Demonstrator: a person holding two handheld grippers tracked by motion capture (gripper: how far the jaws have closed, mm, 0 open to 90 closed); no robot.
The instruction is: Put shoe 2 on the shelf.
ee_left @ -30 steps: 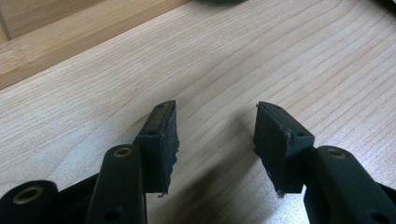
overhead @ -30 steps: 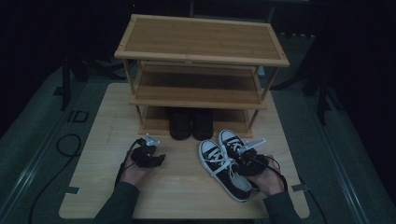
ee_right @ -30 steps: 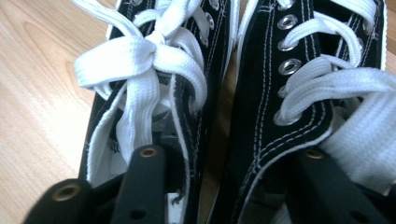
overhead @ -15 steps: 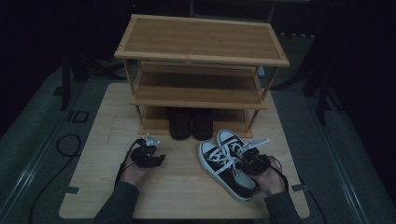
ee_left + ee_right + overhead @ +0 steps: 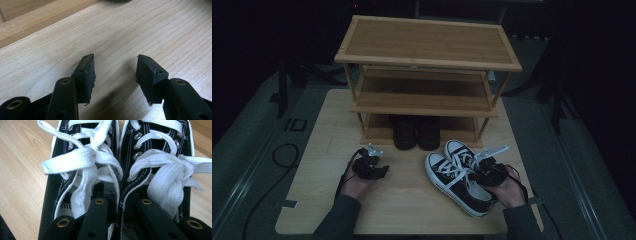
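The sneakers (image 5: 459,177) lie toes toward the shelf (image 5: 427,65), our right gripper (image 5: 484,167) fingers clamped on their inner sides, left gripper (image 5: 115,75) fingers apart.

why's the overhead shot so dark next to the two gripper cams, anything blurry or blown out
High view: dim and underexposed, the room black, the dark shoes under the rack barely readable. Left gripper view: bright, sharp wood grain on the table, soft shadow under the open left gripper. Right gripper view: well lit, slightly soft, white laces of the sneakers near glare; the right gripper pinches their inner edges.
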